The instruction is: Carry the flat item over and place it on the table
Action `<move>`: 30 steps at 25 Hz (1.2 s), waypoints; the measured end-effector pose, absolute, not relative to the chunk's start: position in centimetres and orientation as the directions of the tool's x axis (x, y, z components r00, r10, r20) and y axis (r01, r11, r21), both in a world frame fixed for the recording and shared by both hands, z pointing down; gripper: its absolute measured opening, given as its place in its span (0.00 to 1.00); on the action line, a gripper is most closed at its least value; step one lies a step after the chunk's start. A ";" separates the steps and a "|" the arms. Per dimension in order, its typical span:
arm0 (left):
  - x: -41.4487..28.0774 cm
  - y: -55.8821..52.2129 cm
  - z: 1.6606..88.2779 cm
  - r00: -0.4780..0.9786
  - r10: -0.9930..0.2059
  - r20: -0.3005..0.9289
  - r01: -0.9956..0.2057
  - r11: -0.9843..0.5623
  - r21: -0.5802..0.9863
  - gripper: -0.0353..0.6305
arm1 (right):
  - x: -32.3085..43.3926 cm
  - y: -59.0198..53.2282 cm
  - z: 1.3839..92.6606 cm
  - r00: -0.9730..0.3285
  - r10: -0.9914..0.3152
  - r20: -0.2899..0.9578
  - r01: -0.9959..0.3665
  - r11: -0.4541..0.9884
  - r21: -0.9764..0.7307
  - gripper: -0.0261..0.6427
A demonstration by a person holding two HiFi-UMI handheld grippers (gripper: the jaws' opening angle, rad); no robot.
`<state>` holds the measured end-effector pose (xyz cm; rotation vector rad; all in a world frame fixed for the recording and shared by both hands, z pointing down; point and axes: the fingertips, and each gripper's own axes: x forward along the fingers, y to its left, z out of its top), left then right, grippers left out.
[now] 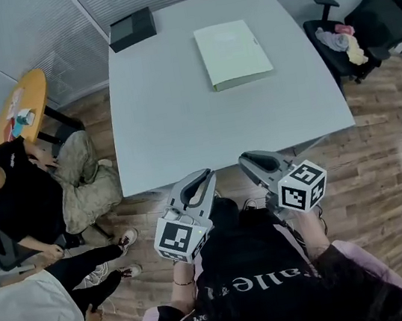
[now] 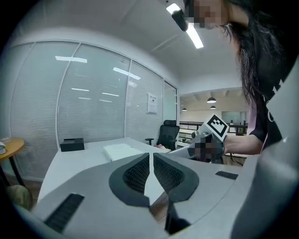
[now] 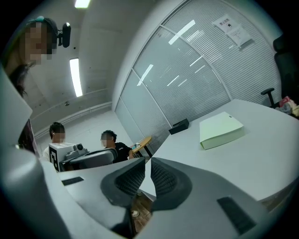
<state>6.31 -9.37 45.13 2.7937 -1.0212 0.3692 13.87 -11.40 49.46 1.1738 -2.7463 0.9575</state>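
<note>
Flat item at rest on the table, both grippers idle. The pale green flat item (image 1: 233,54), a folder or thin book by its look, is lying flat on the grey table (image 1: 178,114), on the far right part of the top, well apart from the black box (image 1: 131,29) at the far left corner.

The left gripper (image 1: 202,178) and the right gripper (image 1: 253,161) are being held side by side over the near table edge, close to the person's body and well short of the item. In each gripper view the jaws are being kept clenched, with nothing between them.

The placing step is judged complete, since the item is already being borne by the table alone. If any further move is being called for, it is only a parting of the jaws and a long reach across the top.

The item is appearing almost square from the head view. Its long axis is judged to run from the near edge toward the far edge, with the far end leaning slightly left. Its broad face is being turned upward, and its thickness is being shown along the near edge.
</note>
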 end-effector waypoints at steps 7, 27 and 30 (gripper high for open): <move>6.0 -8.9 44.4 0.755 -0.599 0.266 -0.629 -0.776 0.037 0.12 | 12.7 -10.6 48.3 -0.723 -0.652 0.229 -0.661 0.556 -0.503 0.11; -4.8 -2.0 44.5 0.793 -0.543 0.276 -0.576 -0.816 0.050 0.12 | 1.8 -2.9 48.4 -0.677 -0.679 0.284 -0.710 0.500 -0.496 0.11; -6.0 -0.8 44.9 0.797 -0.538 0.275 -0.571 -0.820 0.051 0.12 | 0.4 -1.5 48.7 -0.675 -0.679 0.289 -0.713 0.499 -0.493 0.10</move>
